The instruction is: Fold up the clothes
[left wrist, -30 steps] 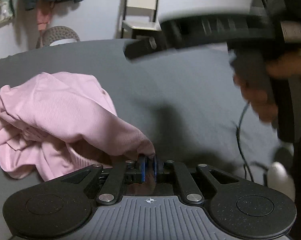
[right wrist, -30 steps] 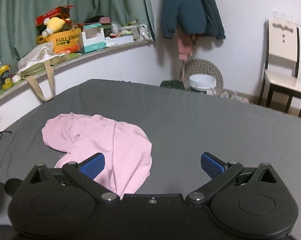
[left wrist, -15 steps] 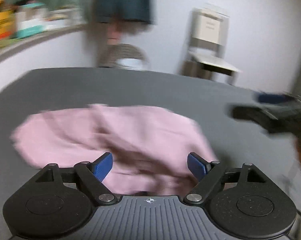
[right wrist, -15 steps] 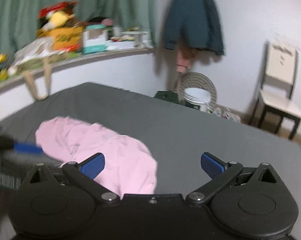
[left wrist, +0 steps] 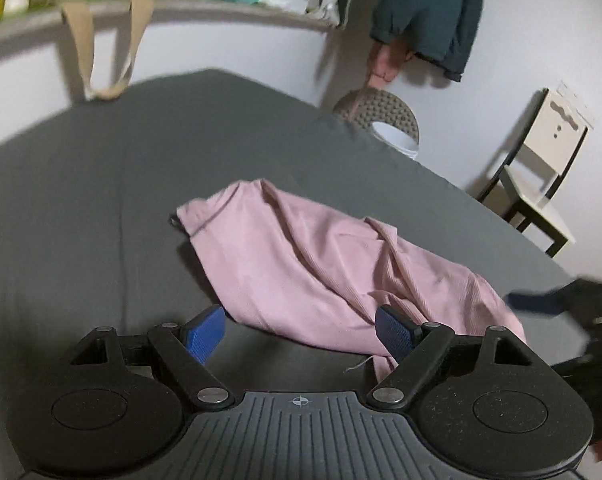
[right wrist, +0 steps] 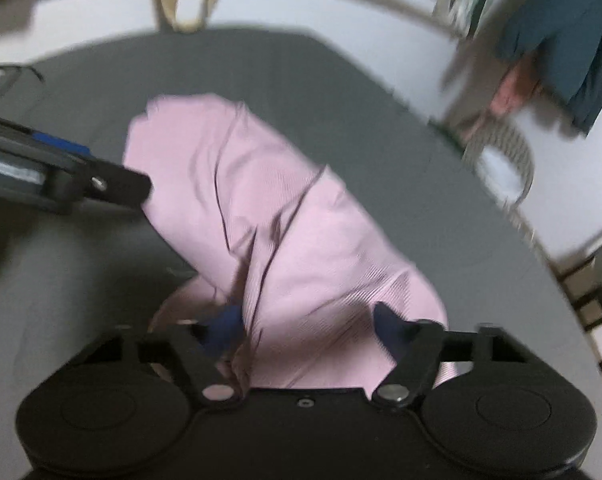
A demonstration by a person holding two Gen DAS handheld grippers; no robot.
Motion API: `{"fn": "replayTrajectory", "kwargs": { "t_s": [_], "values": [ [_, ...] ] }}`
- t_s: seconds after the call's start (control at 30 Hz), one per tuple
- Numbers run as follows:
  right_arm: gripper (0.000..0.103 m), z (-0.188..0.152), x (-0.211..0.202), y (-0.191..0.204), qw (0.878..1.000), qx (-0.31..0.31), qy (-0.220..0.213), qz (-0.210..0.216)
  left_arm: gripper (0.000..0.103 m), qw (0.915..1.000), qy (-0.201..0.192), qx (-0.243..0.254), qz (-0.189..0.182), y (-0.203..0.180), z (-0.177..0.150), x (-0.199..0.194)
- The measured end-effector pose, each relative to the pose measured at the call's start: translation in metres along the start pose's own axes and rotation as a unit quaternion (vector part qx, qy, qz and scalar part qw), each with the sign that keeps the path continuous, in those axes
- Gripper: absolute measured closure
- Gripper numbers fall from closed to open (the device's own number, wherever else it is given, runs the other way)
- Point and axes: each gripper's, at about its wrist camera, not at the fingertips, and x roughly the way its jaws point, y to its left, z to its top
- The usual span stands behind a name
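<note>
Lying crumpled, pink garment [left wrist: 321, 264] between right fingers [right wrist: 389, 326] (spread), left fingers [left wrist: 205, 332] released

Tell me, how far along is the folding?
Barely begun. Done: nothing, the pink top lies crumpled on the grey bed. In hand: nothing gripped, the left hand-held gripper and the right hand-held gripper are both open beside it. Left: spreading it flat and every fold.

The pink garment [left wrist: 321, 268] is of a thin ribbed fabric. It lies unfolded in a crumpled, long heap on the dark grey surface [left wrist: 101, 200], with many creases and one hemmed edge at its far end.
</note>
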Motion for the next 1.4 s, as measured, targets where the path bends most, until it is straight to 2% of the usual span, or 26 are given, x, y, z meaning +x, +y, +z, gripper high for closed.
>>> {"fn": "replayTrajectory", "kwargs": {
  "t_s": [0.03, 0.07, 0.13, 0.2, 0.23, 0.33, 0.57, 0.7, 0.73, 0.77, 0.8, 0.83, 0.87, 0.93, 0.97, 1.0, 1.03, 1.07, 1.13, 1.17, 1.23, 1.33, 1.4],
  "values": [
    [0.066, 0.0, 0.006, -0.003, 1.0, 0.009, 0.011, 0.009, 0.02, 1.0, 0.003, -0.002, -0.003, 0.0, 0.0, 0.001],
    [0.078, -0.001, 0.008, -0.008, 0.999, 0.023, 0.014, 0.017, 0.02, 1.0, 0.004, -0.001, -0.004, 0.0, -0.001, 0.001],
    [0.092, -0.005, 0.002, -0.028, 0.996, 0.082, -0.002, 0.039, 0.02, 1.0, 0.001, 0.004, -0.001, -0.002, -0.001, 0.0],
    [0.093, -0.013, -0.012, -0.059, 0.979, 0.184, -0.037, 0.083, 0.02, 1.0, -0.001, 0.005, 0.001, -0.003, -0.001, -0.001],
    [0.094, -0.022, -0.019, -0.077, 0.964, 0.239, -0.054, 0.099, 0.02, 1.0, -0.003, 0.003, 0.001, -0.003, -0.001, -0.001],
    [0.094, -0.06, -0.042, -0.127, 0.908, 0.386, -0.11, 0.123, 0.02, 0.9999, -0.004, -0.008, -0.006, -0.002, 0.001, -0.004],
    [0.093, -0.144, -0.066, -0.17, 0.863, 0.492, -0.112, 0.041, 0.02, 0.9997, 0.001, -0.009, -0.021, -0.006, 0.002, -0.002],
    [0.078, -0.192, -0.08, -0.195, 0.829, 0.548, -0.112, -0.007, 0.02, 0.9995, 0.006, 0.001, -0.031, -0.011, 0.001, 0.001],
    [0.06, -0.204, -0.083, -0.201, 0.82, 0.561, -0.112, -0.019, 0.02, 0.9993, 0.008, 0.002, -0.037, -0.013, 0.001, 0.002],
    [0.042, -0.209, -0.088, -0.203, 0.82, 0.56, -0.115, -0.03, 0.02, 0.9987, 0.01, 0.004, -0.051, -0.015, 0.001, 0.002],
    [0.04, -0.202, -0.095, -0.195, 0.838, 0.531, -0.125, -0.037, 0.02, 0.9978, 0.012, 0.006, -0.065, -0.017, 0.0, 0.001],
    [0.04, -0.194, -0.099, -0.187, 0.859, 0.493, -0.129, -0.04, 0.02, 0.9967, 0.013, 0.008, -0.079, -0.02, 0.0, 0.001],
    [0.041, -0.183, -0.1, -0.179, 0.889, 0.441, -0.12, -0.032, 0.02, 0.9941, 0.017, 0.01, -0.106, -0.024, -0.001, 0.0],
    [0.041, -0.16, -0.102, -0.16, 0.938, 0.331, -0.097, -0.024, 0.02, 0.9859, 0.024, 0.018, -0.165, -0.035, -0.004, -0.002],
    [0.044, -0.15, -0.1, -0.147, 0.96, 0.268, -0.075, -0.041, 0.02, 0.9802, 0.027, 0.027, -0.194, -0.043, -0.006, -0.004],
    [0.045, -0.143, -0.097, -0.133, 0.974, 0.209, -0.058, -0.065, 0.02, 0.9742, 0.03, 0.044, -0.219, -0.053, -0.01, -0.006],
    [0.047, -0.139, -0.094, -0.122, 0.983, 0.157, -0.047, -0.086, 0.02, 0.9691, 0.032, 0.067, -0.235, -0.064, -0.013, -0.009],
    [0.047, -0.136, -0.091, -0.111, 0.988, 0.112, -0.037, -0.103, 0.02, 0.9656, 0.035, 0.089, -0.242, -0.075, -0.017, -0.011],
    [0.048, -0.132, -0.084, -0.094, 0.991, 0.055, -0.03, -0.121, 0.02, 0.9641, 0.038, 0.133, -0.227, -0.099, -0.03, -0.012],
    [0.049, -0.13, -0.079, -0.087, 0.991, 0.028, -0.025, -0.131, 0.02, 0.9627, 0.04, 0.155, -0.218, -0.111, -0.036, -0.012],
    [0.049, -0.126, -0.064, -0.075, 0.987, -0.02, -0.015, -0.159, 0.02, 0.9656, 0.04, 0.174, -0.189, -0.126, -0.045, -0.009],
    [0.051, -0.125, -0.035, -0.063, 0.969, -0.095, 0.002, -0.226, 0.02, 0.9702, 0.042, 0.185, -0.151, -0.141, -0.056, -0.001],
    [0.061, -0.126, -0.023, -0.06, 0.955, -0.117, 0.0, -0.272, 0.02, 0.9687, 0.037, 0.208, -0.13, -0.149, -0.065, 0.004]
  ]
}}
